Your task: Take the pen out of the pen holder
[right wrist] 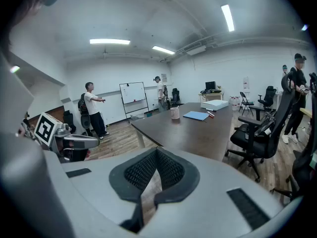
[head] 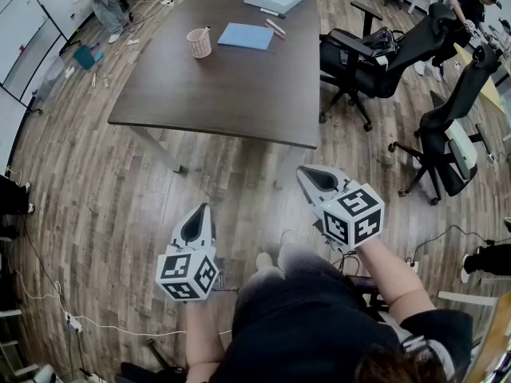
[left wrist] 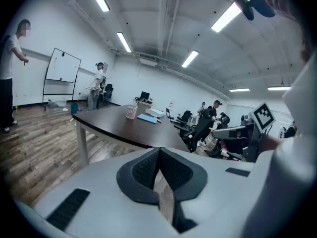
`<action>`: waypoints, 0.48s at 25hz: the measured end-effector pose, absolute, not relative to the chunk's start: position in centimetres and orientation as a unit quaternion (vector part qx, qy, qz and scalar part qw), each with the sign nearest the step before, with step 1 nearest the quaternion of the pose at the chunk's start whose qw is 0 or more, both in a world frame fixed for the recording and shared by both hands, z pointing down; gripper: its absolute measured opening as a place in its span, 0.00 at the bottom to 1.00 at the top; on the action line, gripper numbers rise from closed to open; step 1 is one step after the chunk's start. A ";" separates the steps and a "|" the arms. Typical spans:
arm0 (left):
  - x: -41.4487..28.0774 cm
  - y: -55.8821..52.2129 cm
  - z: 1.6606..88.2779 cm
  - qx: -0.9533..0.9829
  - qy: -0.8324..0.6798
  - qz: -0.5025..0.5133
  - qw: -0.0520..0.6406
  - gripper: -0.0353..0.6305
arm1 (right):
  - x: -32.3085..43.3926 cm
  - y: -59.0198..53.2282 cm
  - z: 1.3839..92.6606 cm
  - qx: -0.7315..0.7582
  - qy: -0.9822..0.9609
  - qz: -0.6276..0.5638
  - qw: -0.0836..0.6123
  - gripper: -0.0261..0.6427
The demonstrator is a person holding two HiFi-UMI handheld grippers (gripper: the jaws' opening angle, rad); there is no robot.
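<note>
Your left gripper (head: 203, 211) is closed and empty. The pen holder (head: 199, 43) stands straight ahead of it, far off on the table (head: 239, 102) — its pen too small to make out. Your right gripper (head: 306, 174), also closed and empty, sits further right.

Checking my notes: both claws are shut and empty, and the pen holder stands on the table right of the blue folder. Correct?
No. The head view shows the pen holder standing left of the blue folder on the table. The left claw and right claw are shut and empty.
</note>
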State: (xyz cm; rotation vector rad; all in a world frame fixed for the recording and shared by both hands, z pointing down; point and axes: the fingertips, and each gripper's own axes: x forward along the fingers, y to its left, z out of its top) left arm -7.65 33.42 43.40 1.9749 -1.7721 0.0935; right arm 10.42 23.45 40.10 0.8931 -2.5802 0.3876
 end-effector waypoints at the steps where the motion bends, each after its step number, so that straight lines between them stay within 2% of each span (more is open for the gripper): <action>1: -7.5 33.0 43.4 0.722 -0.647 0.031 0.242 0.09 | 10.5 23.0 40.1 0.318 -0.919 0.136 0.191 0.06; 12: -7.3 25.6 42.7 0.708 -0.669 0.025 0.222 0.09 | 10.5 16.3 41.7 0.289 -0.927 0.132 0.199 0.06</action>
